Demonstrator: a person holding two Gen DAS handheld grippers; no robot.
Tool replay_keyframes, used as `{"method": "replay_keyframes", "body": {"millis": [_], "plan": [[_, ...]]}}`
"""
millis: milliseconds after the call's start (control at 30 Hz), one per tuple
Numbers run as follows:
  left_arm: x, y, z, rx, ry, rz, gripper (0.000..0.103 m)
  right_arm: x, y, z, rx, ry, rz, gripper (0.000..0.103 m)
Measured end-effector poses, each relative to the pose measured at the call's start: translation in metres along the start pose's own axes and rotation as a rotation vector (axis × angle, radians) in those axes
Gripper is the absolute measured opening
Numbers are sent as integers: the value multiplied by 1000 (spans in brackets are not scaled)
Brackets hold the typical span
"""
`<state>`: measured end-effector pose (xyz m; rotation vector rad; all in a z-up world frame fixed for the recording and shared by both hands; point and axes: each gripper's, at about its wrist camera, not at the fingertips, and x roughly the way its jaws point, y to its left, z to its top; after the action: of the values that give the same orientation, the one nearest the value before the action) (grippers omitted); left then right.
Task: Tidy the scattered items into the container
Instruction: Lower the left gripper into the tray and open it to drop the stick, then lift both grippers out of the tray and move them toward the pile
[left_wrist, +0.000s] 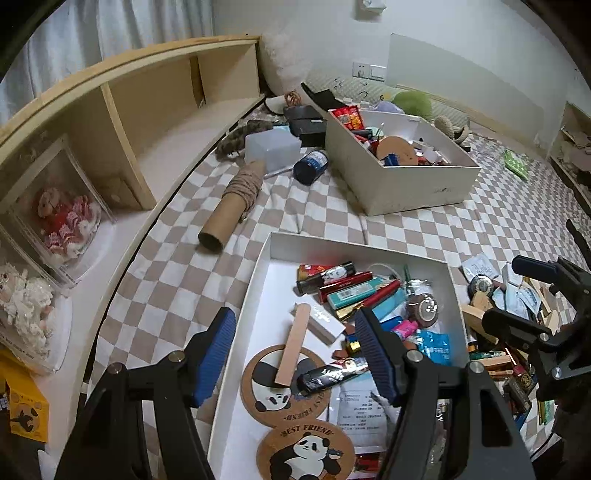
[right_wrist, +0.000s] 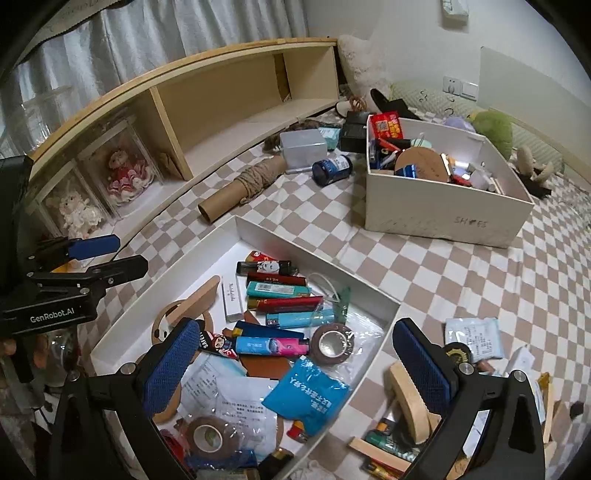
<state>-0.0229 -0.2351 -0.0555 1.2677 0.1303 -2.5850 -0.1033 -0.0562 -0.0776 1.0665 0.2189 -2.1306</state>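
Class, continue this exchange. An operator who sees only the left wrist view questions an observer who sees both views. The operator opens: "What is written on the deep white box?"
Observer: The deep white box has what reads as "SHOES" handwritten on its side.
Operator: Is anything in the tray that I cannot see?
Observer: A brown tape roll lies on a plastic-wrapped sheet in the shallow tray.
Operator: Is the right gripper holding something?
Observer: No, the right gripper is open and empty.

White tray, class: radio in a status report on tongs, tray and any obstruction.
Left tongs open, empty. Right tongs wide open, empty. White tray already holds lighters and tape; wooden pieces and packets lie loose beside it. Nothing obstructing.
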Motion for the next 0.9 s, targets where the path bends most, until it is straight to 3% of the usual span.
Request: {"method": "replay_keyframes", "body": {"millis": [33,100,200,500,900], "plan": [[-1,-1,0,3,-7,-2,75,-3,-1,0,2,-4,-1,103],[-6,-5,-1,12,-30,-3,93,-7,-3,-1,8,-13,-6,103],[-14,-10,0,19,-67,14,100,-14,-7,-2,18,-22,-16,103],[-34,-36,2,59,-121,21,103,-42,-24,-8,38,-60,-55,103],[-63,-72,2,101,-176,-28,103,-79,-48,-16,70,-106,-108,103]]}}
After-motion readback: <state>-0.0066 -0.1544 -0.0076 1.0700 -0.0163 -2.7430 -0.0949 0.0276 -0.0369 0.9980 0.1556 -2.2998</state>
